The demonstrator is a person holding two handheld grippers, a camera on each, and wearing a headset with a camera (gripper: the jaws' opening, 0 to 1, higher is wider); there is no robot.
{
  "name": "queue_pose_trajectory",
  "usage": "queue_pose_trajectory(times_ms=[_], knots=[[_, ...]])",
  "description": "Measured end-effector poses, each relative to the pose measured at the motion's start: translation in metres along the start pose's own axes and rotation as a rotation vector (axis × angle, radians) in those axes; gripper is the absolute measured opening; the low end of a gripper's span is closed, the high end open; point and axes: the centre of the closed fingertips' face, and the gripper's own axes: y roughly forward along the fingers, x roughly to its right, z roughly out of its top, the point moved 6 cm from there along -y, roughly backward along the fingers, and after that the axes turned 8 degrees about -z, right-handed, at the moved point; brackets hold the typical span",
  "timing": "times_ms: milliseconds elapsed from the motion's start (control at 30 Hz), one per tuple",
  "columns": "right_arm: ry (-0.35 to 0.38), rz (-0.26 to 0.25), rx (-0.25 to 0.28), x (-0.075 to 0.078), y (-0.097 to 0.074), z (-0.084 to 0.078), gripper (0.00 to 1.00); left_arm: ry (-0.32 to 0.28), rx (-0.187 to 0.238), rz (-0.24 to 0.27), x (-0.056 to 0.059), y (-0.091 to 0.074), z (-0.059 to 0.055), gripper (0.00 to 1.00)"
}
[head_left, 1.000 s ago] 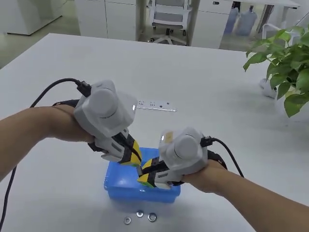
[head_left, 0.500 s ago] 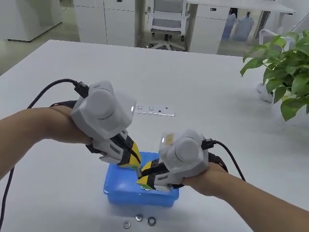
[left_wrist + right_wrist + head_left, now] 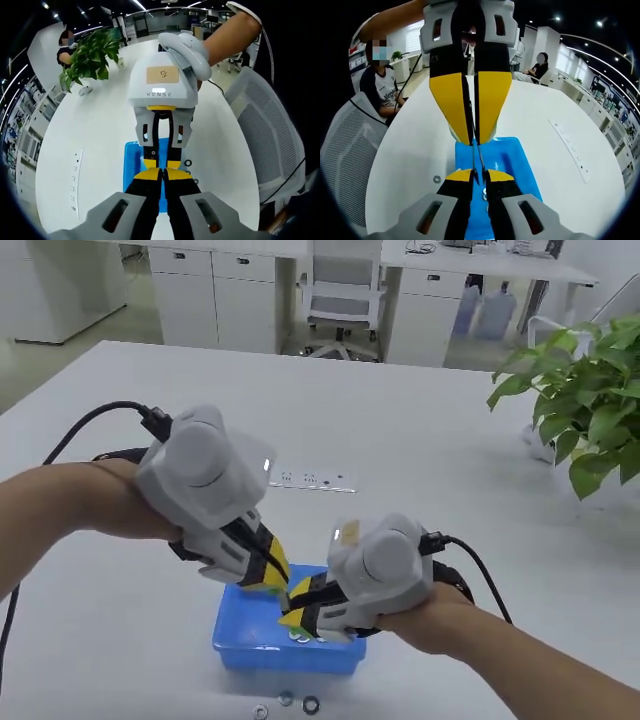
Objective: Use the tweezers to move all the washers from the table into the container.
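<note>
Tweezers clamped lengthwise between left tongs and right tongs, tips toward container.

Washers lie on the table just before the container, power strip behind it.

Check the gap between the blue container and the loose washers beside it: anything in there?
Bare. In the head view, plain white table runs from the container to the three washers.
</note>
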Motion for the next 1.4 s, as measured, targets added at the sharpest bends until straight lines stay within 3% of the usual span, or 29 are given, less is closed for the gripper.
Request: queue_pose_trajectory(times_ms=[800,1400], knots=[[-0.025,0.021,0.026,-0.035,-0.003,0.019,0.12,-0.016,-0.015,0.016,0.039,-0.015,-0.002,0.05],[-0.034,0.055,0.022,-0.058,0.007,0.010,0.12,-0.040,-0.026,-0.007,0.056,-0.002,-0.015,0.05]])
